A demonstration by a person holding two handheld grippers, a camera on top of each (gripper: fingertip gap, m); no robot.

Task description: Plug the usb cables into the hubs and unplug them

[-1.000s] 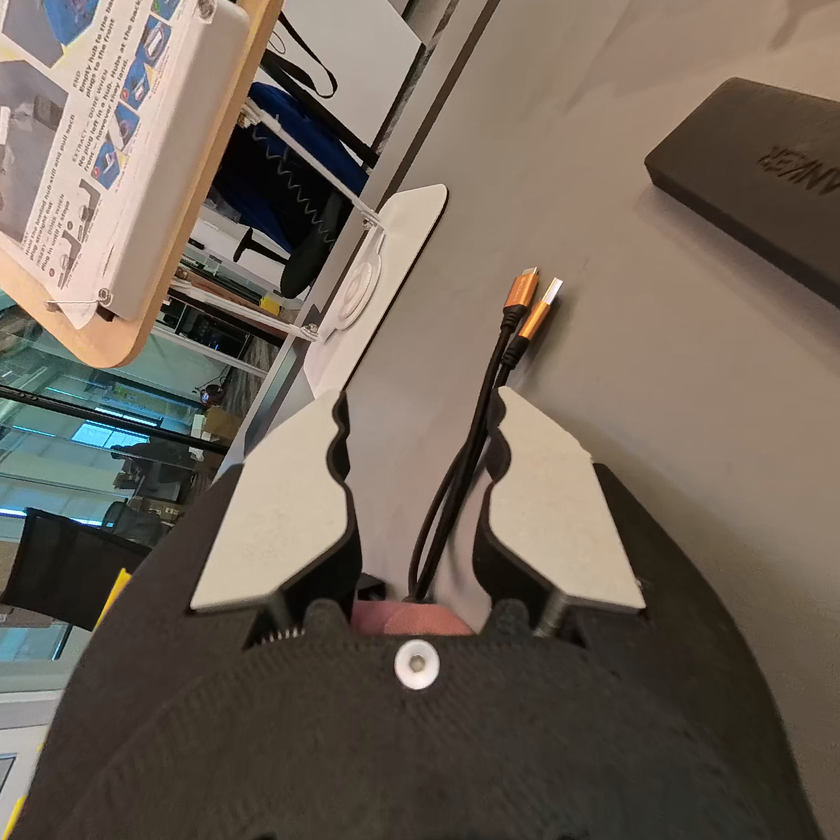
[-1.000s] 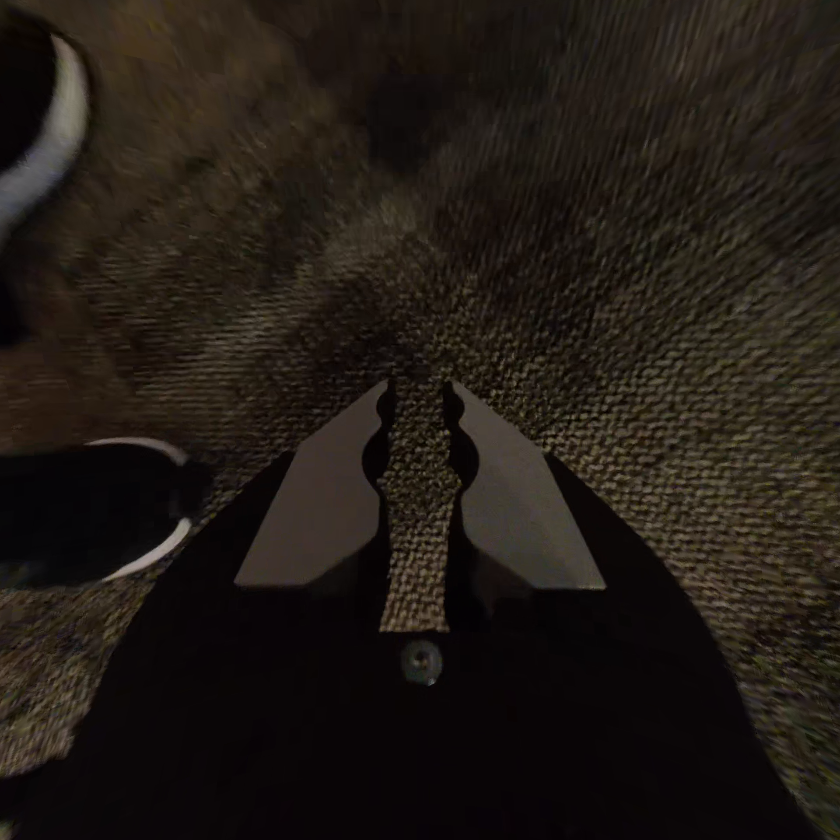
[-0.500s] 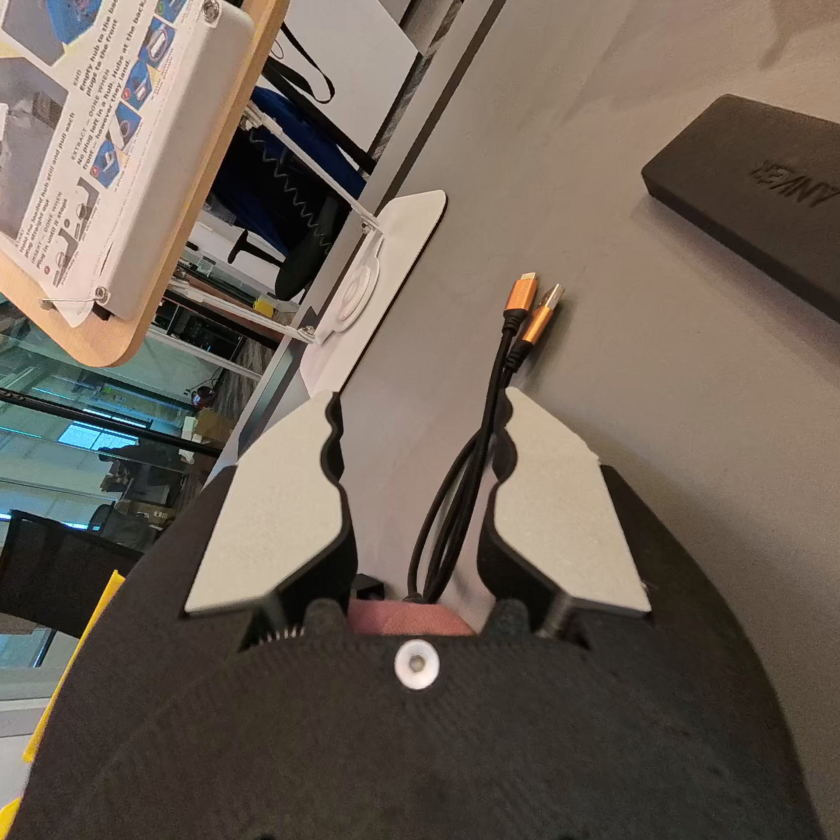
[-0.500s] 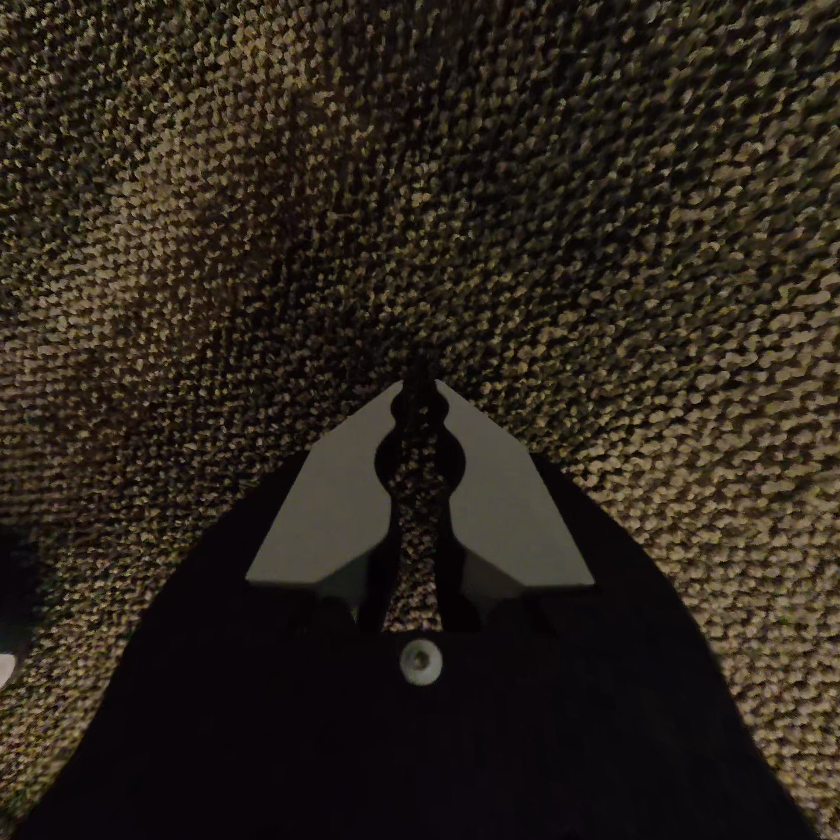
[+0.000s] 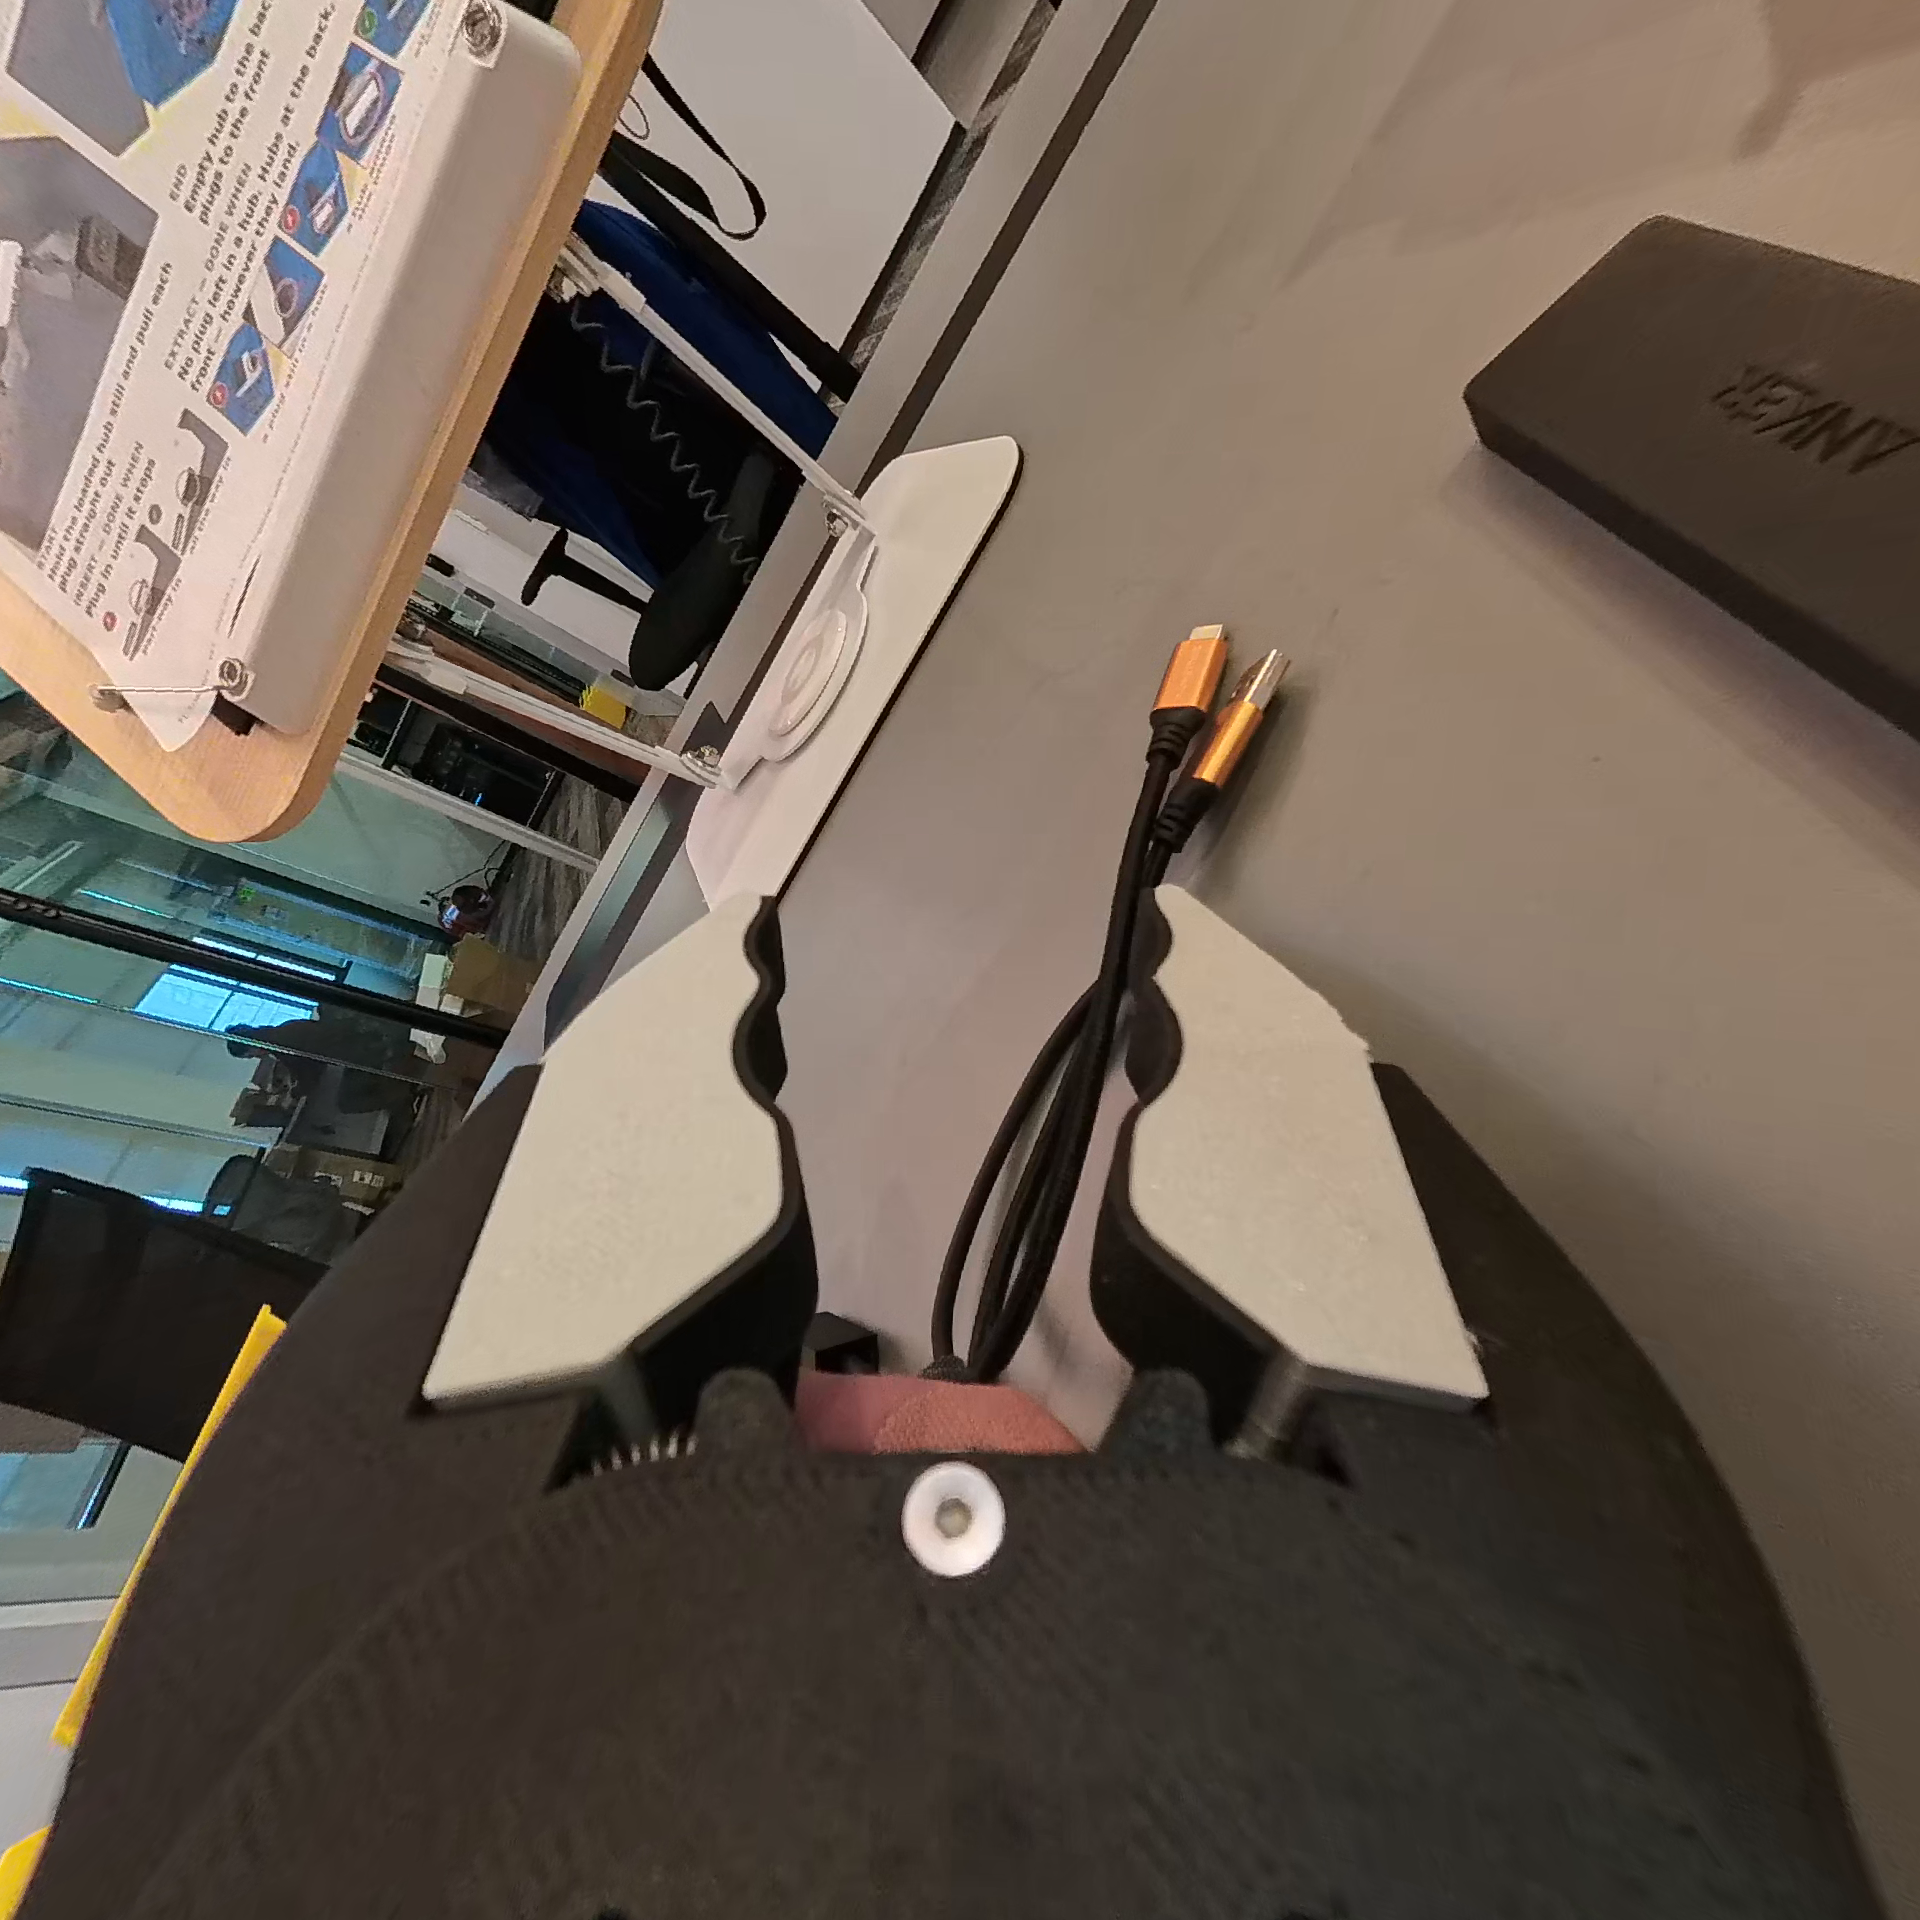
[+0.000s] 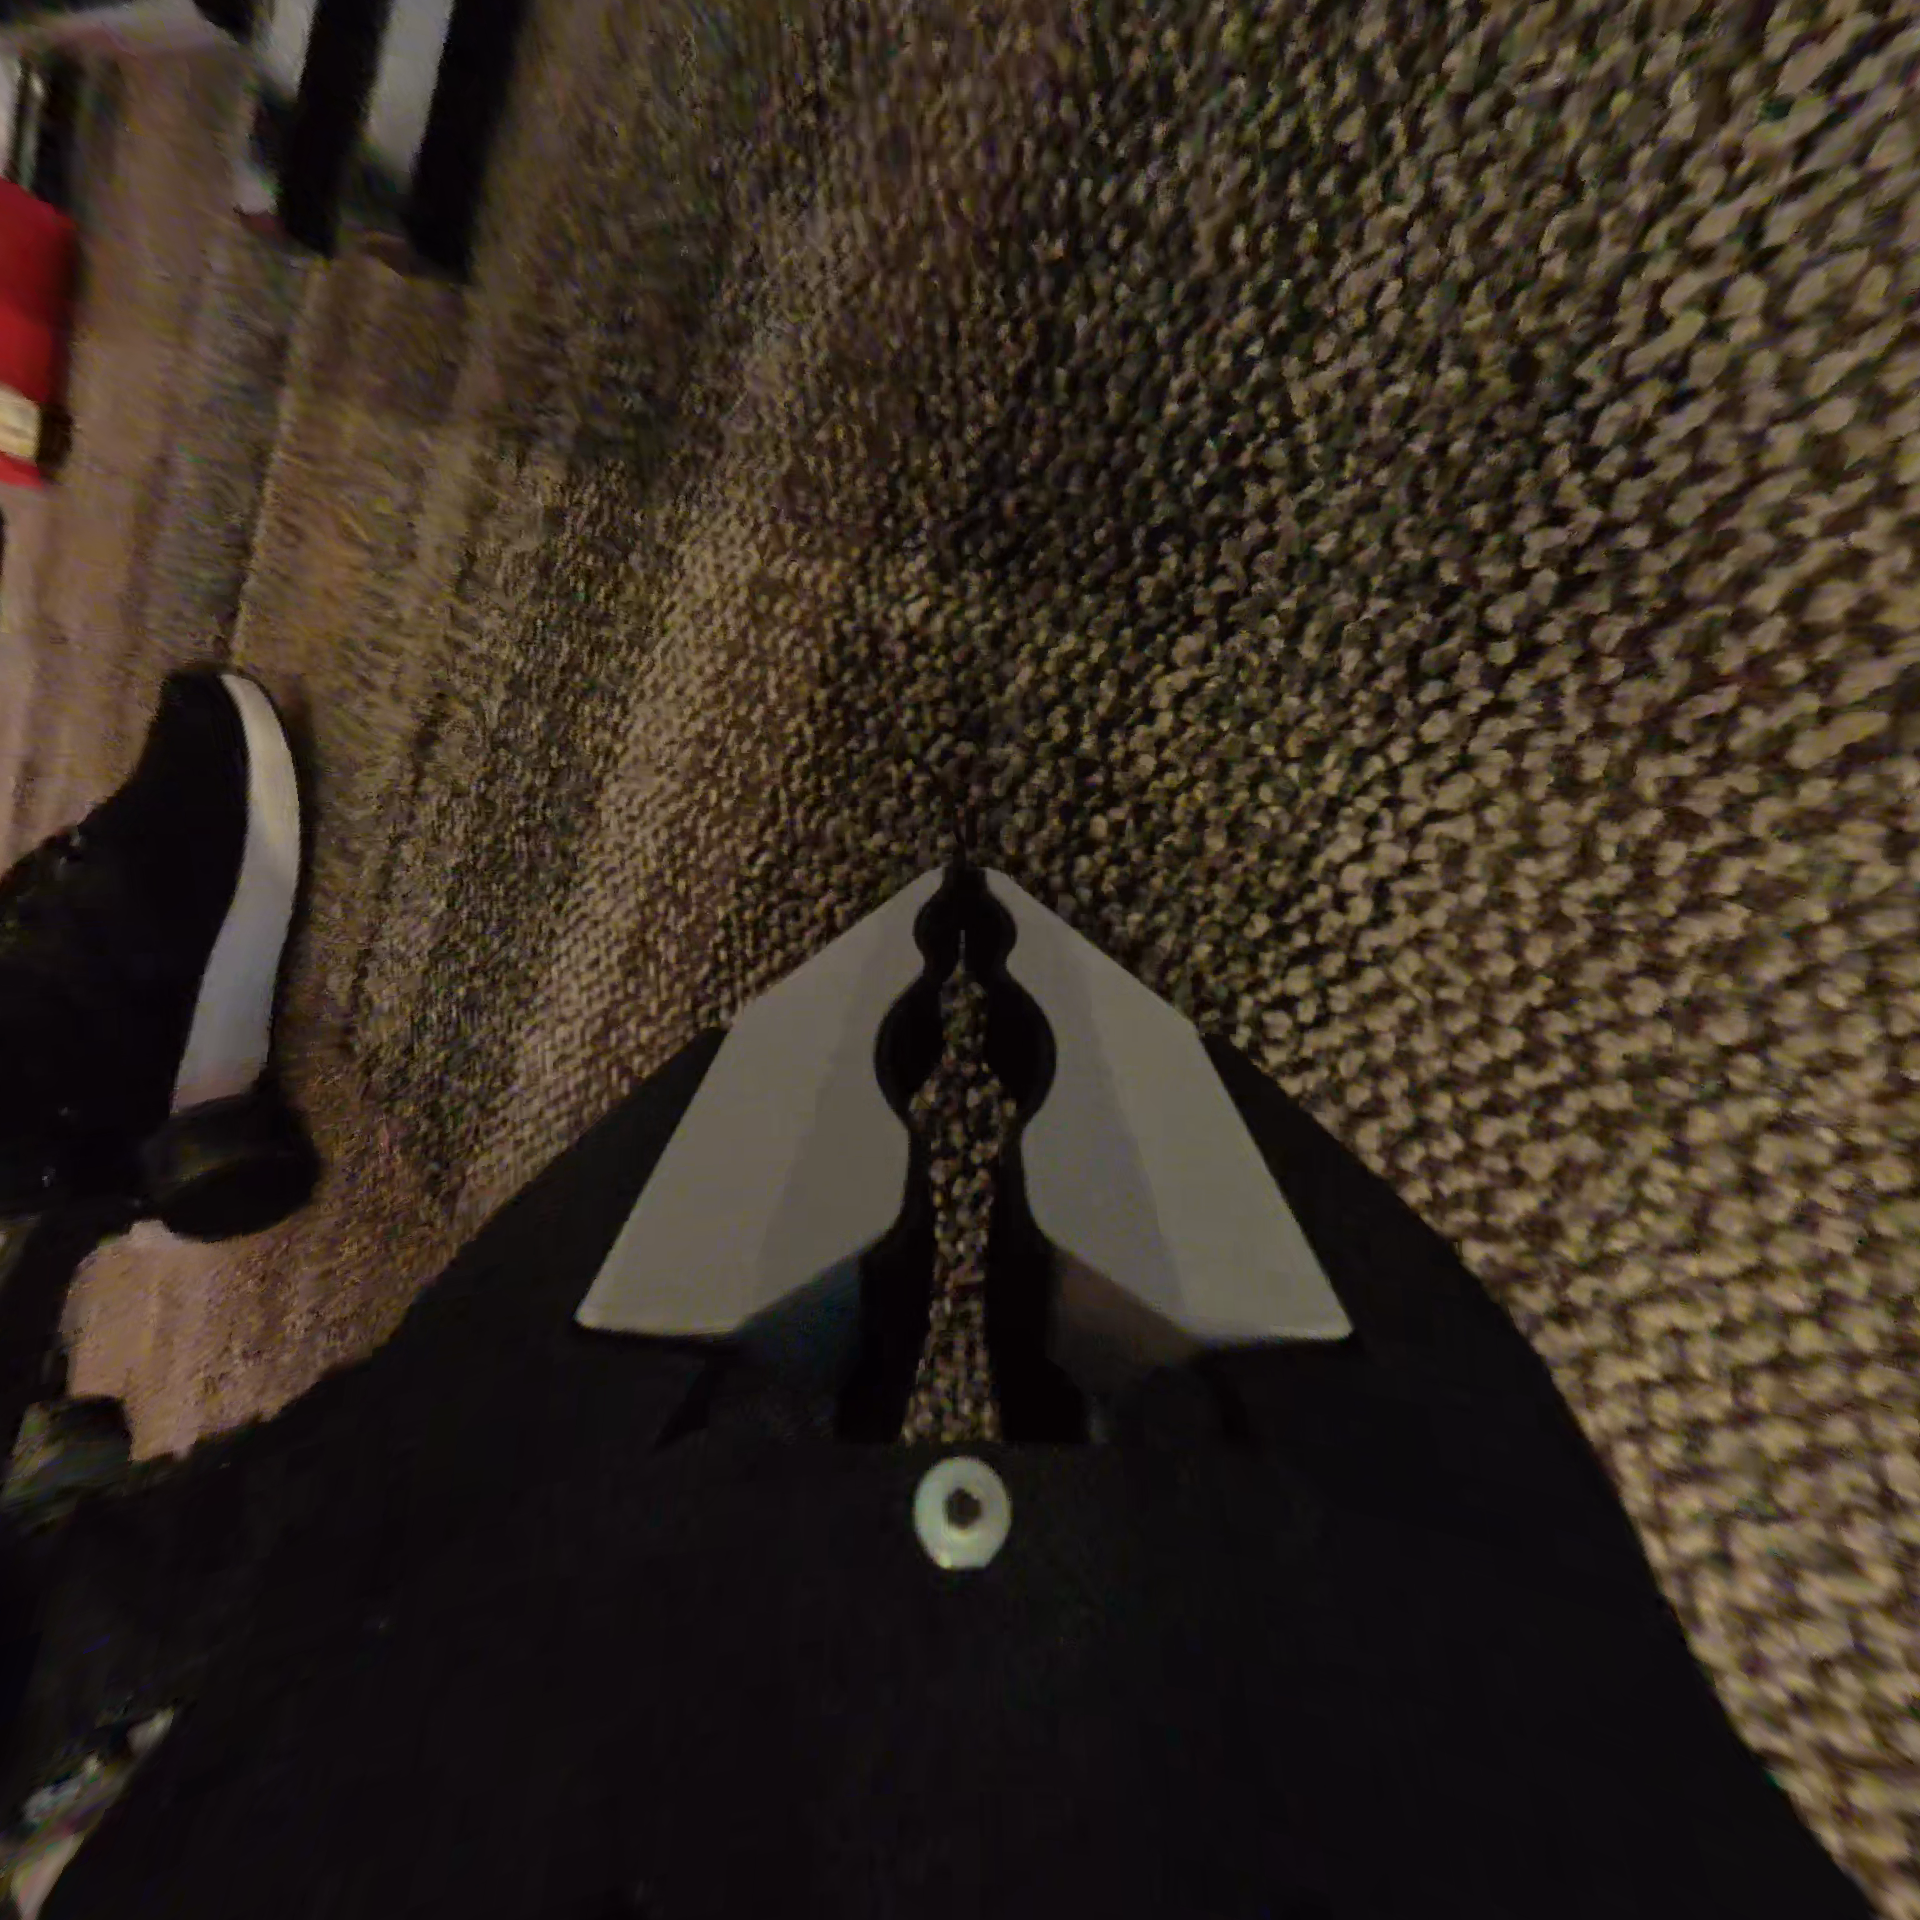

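In the left wrist view, two black usb cables (image 5: 1091, 1049) with orange plugs (image 5: 1210, 707) lie side by side on the grey table (image 5: 1507, 935), running back between my fingers. My left gripper (image 5: 961, 909) is open and empty, its jaws set wide over the cables. A black hub (image 5: 1714, 436) lies flat at the upper right, apart from the plugs. In the right wrist view, my right gripper (image 6: 961, 883) is shut on nothing, its tips touching, and points down at brown carpet (image 6: 1351, 520). No cable or hub shows there.
A white plate with a round fitting (image 5: 873, 623) lies at the table's far edge left of the plugs. A wooden board with an instruction sheet (image 5: 208, 364) hangs at upper left. A person's black shoe (image 6: 156, 935) stands on the carpet at left. The grippers' ends are close to 75 centimeters from one another.
The right gripper has closed from slightly apart to tips touching and swung over the carpet, so the shoe shows again. The left gripper has barely shifted; the cables lie as before.
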